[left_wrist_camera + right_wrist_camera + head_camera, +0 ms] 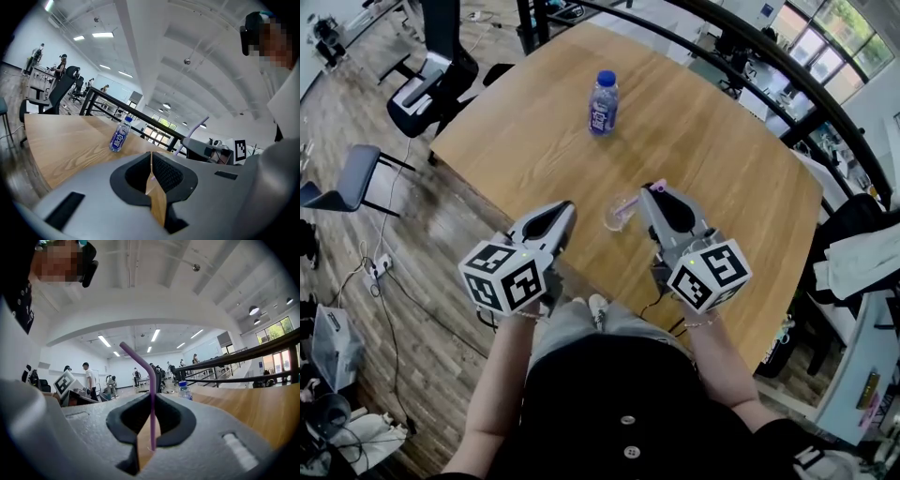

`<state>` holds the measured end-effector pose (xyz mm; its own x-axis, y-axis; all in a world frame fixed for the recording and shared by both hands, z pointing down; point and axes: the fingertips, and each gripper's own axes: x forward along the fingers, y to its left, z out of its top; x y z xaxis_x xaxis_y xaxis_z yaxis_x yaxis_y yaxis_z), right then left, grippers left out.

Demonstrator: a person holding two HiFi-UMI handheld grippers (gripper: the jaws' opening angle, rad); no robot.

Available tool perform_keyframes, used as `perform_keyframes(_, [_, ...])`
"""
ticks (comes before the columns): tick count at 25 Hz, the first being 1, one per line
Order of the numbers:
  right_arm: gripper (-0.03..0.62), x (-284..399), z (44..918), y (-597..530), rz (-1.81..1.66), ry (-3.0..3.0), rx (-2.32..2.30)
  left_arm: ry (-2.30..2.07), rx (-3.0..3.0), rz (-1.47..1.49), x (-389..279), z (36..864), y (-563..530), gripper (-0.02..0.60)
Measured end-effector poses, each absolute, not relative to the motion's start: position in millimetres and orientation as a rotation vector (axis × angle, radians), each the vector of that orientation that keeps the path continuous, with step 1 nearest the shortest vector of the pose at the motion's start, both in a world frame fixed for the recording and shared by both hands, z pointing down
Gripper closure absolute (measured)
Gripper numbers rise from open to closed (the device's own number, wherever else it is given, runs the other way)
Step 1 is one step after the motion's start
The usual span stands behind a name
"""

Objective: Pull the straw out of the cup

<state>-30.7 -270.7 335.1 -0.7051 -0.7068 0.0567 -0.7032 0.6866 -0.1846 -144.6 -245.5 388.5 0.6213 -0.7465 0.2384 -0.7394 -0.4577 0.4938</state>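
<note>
Since the straw (152, 380) must come out upright, right fingers (179, 420): pinched on it, holding it vertical.
Left fingers (169, 174): closed, empty; we leave the cup (617, 217) unsteadied on the table (722, 141).

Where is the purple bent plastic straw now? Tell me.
The straw stands upright, pinched in the right gripper, just right of the clear plastic cup in the head view.

Left gripper (151, 155): jaws closed tip to tip with nothing between them, and table wood shows through the slot behind the tips. On the wooden table (61, 140) a clear water bottle (121, 135) with blue cap and blue label stands well apart, in front of a black railing (117, 105). At right, a purple straw (193, 134) slants up from the tip of the right gripper (187, 140).
</note>
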Motion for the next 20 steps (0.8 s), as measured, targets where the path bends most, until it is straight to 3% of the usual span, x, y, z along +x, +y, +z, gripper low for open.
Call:
perform_keyframes(9, [0.569,-14.4,298.6,-262.4,-0.269,2.713,-1.188,-1.127,2.287,-0.031,-137.5,388.8,-237.3,0.555])
perform_keyframes(20, [0.569,-0.7,291.4,-255.6,-0.494,2.542,-1.076,-1.091,2.291,-0.105,-133.4,386.1,-223.8,0.560])
